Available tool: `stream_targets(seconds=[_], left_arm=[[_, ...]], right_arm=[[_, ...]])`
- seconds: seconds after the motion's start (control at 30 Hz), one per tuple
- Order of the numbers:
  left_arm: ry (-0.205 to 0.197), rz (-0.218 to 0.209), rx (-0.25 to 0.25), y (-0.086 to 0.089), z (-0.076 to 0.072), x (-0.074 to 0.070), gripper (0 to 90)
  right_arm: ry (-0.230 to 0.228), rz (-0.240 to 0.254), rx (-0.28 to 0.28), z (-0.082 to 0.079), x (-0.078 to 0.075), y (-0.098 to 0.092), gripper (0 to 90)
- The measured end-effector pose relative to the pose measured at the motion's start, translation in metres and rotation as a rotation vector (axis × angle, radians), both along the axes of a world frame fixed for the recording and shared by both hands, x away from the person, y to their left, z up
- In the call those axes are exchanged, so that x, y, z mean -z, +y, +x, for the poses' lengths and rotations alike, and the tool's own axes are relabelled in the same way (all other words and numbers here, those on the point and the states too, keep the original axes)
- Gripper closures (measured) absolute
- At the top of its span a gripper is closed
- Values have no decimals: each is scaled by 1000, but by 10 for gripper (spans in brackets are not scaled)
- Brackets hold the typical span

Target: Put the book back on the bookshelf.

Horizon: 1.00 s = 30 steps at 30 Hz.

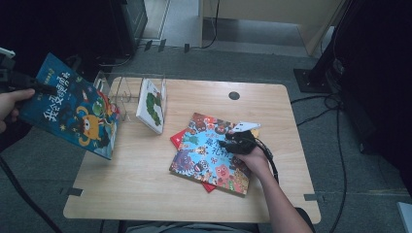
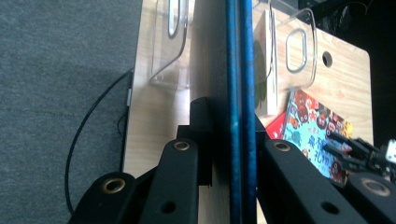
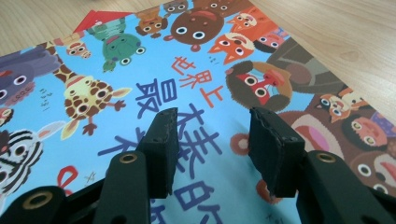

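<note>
My left gripper (image 1: pixel 47 90) is raised past the table's left edge, shut on the top corner of a dark blue picture book (image 1: pixel 73 109) that hangs tilted in the air. In the left gripper view that book (image 2: pixel 240 70) runs edge-on between the jaws of the left gripper (image 2: pixel 232 133). A light blue animal book (image 1: pixel 211 155) lies flat on a red book (image 1: pixel 179 138) at mid table. My right gripper (image 1: pixel 236 141) rests on the light blue book (image 3: pixel 116 70). The jaws of the right gripper (image 3: pixel 212 123) stand open with nothing between them.
A clear plastic book rack (image 1: pixel 121 92) stands at the table's back left, holding an upright white caterpillar book (image 1: pixel 151 104). A round cable hole (image 1: pixel 234 95) sits near the far edge. Cables (image 1: pixel 335 145) trail on the floor at the right, beside a black stand base (image 1: pixel 311 77).
</note>
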State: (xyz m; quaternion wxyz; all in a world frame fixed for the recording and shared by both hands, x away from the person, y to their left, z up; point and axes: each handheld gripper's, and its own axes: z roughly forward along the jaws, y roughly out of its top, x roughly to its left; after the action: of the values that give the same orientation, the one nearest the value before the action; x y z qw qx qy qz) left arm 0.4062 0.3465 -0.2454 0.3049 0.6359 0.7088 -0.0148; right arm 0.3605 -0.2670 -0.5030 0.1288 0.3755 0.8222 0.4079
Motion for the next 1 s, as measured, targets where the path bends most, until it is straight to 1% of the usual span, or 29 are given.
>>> stream_targets(seconds=[0.03, 0.13, 0.23, 0.3, 0.37, 0.5, 0.6, 0.67, 0.77, 0.8, 0.87, 1.0], left_arm=[[1, 0, 1, -1, 4, 1, 819], [9, 7, 5, -5, 17, 3, 820], [3, 17, 11, -8, 30, 5, 819], [1, 15, 14, -8, 37, 6, 819], [-3, 22, 28, -9, 45, 9, 817], [-3, 30, 38, -12, 58, 13, 819], [0, 32, 38, -11, 66, 14, 819], [-4, 36, 43, -11, 70, 14, 818], [-12, 32, 50, -12, 75, 14, 815], [-15, 27, 56, -13, 77, 14, 815], [-18, 30, 69, -14, 81, 15, 812], [-12, 19, 71, -12, 88, 18, 806]], right_arm=[[3, 2, 1, -1, 0, 0, 524], [13, 33, 1, -3, 1, -3, 524], [10, 33, 3, -7, 1, -5, 524], [5, 27, 3, -11, 1, -5, 524], [2, 23, -3, -15, 1, -5, 524], [-10, 17, -15, -23, 2, -6, 519], [-15, 6, -18, -29, 2, -8, 518], [-22, 8, -12, -33, 3, -11, 518], [-31, 10, -1, -39, 4, -14, 517], [-31, 10, -1, -39, 4, -14, 517], [-36, 6, 2, -42, 4, -14, 515], [-43, 0, 7, -45, 4, -15, 514]])
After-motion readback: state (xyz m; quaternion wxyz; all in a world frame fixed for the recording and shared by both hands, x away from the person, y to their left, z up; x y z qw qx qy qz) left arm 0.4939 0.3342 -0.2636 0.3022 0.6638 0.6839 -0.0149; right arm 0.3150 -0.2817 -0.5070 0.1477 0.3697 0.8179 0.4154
